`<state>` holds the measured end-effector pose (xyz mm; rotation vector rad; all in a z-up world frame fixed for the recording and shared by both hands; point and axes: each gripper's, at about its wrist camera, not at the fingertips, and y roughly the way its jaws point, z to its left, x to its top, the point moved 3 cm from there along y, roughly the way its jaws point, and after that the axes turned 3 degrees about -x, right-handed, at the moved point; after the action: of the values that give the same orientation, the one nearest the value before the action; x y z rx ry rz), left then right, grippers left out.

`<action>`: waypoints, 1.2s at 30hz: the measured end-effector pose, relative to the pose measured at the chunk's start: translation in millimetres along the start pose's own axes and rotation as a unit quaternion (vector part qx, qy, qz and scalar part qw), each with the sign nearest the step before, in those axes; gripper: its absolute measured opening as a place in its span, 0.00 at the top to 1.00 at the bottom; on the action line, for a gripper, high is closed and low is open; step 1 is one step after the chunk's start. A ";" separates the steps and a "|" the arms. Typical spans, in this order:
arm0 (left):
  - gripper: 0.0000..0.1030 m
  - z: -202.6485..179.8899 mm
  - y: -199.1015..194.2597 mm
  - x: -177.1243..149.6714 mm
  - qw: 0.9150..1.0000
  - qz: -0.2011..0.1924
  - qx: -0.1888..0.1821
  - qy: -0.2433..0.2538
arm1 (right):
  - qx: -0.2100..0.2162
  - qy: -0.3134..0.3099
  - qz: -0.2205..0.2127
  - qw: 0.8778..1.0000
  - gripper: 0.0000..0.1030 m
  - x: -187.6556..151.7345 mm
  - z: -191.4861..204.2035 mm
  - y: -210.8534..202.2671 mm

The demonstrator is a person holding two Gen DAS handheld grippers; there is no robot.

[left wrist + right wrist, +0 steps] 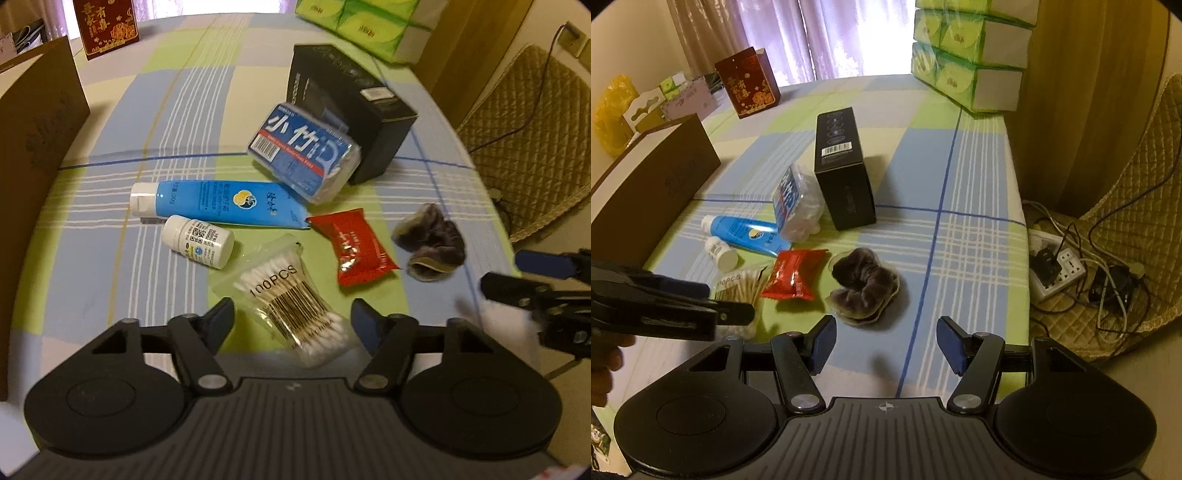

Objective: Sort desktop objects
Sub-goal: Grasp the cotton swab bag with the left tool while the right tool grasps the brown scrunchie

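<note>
Tissue packs cropped by top edge, brown box cut off left, scrunchie blurred

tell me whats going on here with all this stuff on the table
A person holds a two-finger tool in each hand over a checked tablecloth strewn with small items to sort. The left tool is open and poised around a bag of cotton swabs, not yet gripping it. The right tool is open and empty, hovering near a dark scrunchie. A blue tube, white bottle and red packet lie untouched.

free: tablecloth right of black box | blocked: left clutter
</note>
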<state>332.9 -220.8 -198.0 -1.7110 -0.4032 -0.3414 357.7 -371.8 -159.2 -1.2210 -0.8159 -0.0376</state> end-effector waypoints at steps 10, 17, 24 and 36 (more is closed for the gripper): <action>0.76 6.2 1.0 -10.2 1.000 -0.003 0.003 0.024 | 0.024 -0.024 -0.001 0.999 0.43 12.1 0.9 17.0; 0.77 27.4 -18.8 -34.8 0.999 0.004 0.028 0.018 | 0.029 -0.051 0.009 0.998 0.42 17.9 10.7 41.5; 0.77 60.3 -34.8 -48.5 0.998 -0.002 0.060 -0.029 | 0.015 -0.083 0.020 0.996 0.43 15.6 20.8 68.8; 0.80 61.7 -36.0 -53.9 0.998 -0.018 0.065 0.003 | 0.016 -0.076 0.011 0.997 0.82 2.0 25.9 54.7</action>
<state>268.6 -158.5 -200.9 -1.5761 -0.4433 -0.3400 369.4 -328.6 -199.9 -1.2128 -0.9313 0.0873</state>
